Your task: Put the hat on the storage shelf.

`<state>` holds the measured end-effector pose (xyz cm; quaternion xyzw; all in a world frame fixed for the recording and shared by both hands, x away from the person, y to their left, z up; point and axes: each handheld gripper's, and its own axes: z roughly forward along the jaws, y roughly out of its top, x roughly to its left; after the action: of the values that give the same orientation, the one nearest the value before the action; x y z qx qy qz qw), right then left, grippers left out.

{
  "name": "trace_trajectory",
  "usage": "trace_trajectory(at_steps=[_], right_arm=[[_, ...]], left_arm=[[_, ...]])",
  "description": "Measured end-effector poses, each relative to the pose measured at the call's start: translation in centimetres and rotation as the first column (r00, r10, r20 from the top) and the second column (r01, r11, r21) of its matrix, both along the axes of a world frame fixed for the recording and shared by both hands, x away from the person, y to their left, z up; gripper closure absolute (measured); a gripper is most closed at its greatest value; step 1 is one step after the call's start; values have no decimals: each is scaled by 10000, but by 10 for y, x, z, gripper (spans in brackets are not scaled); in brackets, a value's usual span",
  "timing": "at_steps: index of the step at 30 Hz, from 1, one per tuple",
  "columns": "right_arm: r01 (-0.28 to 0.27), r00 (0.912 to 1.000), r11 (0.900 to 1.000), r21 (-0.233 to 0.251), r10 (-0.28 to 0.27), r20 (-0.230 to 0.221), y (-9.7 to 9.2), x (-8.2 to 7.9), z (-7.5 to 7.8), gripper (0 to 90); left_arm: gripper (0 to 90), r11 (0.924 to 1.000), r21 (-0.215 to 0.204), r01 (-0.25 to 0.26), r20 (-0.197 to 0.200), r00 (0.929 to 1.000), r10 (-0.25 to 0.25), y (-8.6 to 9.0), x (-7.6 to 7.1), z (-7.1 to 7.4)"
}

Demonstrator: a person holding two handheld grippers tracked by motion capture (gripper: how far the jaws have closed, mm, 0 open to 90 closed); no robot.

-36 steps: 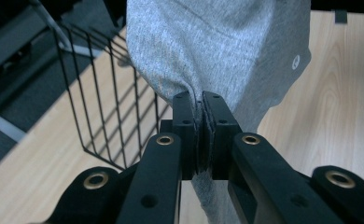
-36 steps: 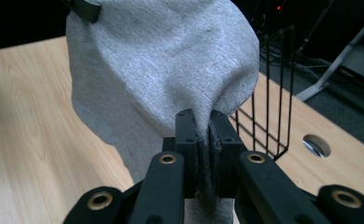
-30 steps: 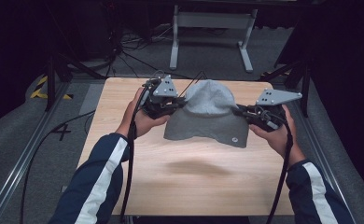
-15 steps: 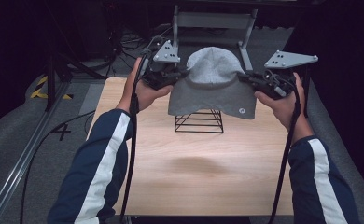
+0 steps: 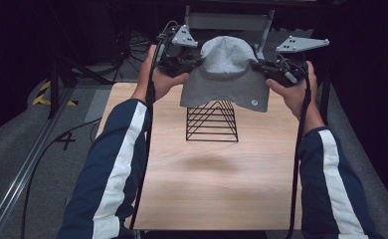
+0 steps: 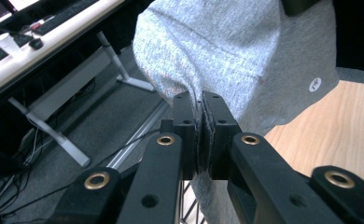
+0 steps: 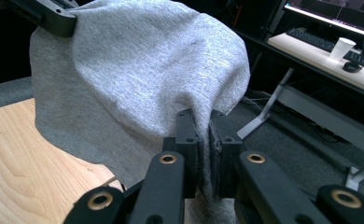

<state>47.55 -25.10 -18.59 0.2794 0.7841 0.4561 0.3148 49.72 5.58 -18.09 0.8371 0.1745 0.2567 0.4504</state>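
Starting at the left, our left claw is clamped on the left edge of the grey knit hat, and in the left gripper view the two black jaws stand pressed together with a fold of the fabric pinched between them. The hat hangs in the air between our two hands, above the far part of the wooden bench and just over the black wire stand, whose top it hides. We cannot tell whether the hem touches the wire or clears it.

We judge the hat light, soft and limp: it sags into a dome between the two grips and bunches where it is pinched. It should stretch rather than slip, so the rim at two opposite sides looks like the sensible place to hold it, keeping the opening spread. A small round badge sits near the lower right hem.

At the right, our right claw is likewise closed on the hat's right edge, with cloth gathered between its jaws in the right gripper view. The hat's inside and its far rim are hidden from us, and the room beyond the bench is too dark to read.
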Motion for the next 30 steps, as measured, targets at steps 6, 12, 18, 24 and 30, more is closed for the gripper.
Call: trace_trajectory(at_steps=[6,12,18,24,30], right_arm=[[137,9997,9999,18,-137,-209,3,13,-11,843],[-32,9991,9999,103,37,-424,3,17,-23,843],[-360,9986,9993,133,365,-392,-2,6,-24,844],[-557,9980,9979,321,566,-266,-6,-8,-27,844],[-567,9977,9982,195,574,-351,-3,-10,-30,844]], left_arm=[[853,9997,-155,-191,-272,9995,187,0,15,-12],[853,9996,-294,-55,-547,9985,39,-1,17,-22],[853,9983,-547,190,-449,9988,-215,7,6,-21],[853,9975,-565,425,-284,9986,-441,12,-11,-21],[853,9978,-524,396,-373,9984,-416,14,-12,-32]])
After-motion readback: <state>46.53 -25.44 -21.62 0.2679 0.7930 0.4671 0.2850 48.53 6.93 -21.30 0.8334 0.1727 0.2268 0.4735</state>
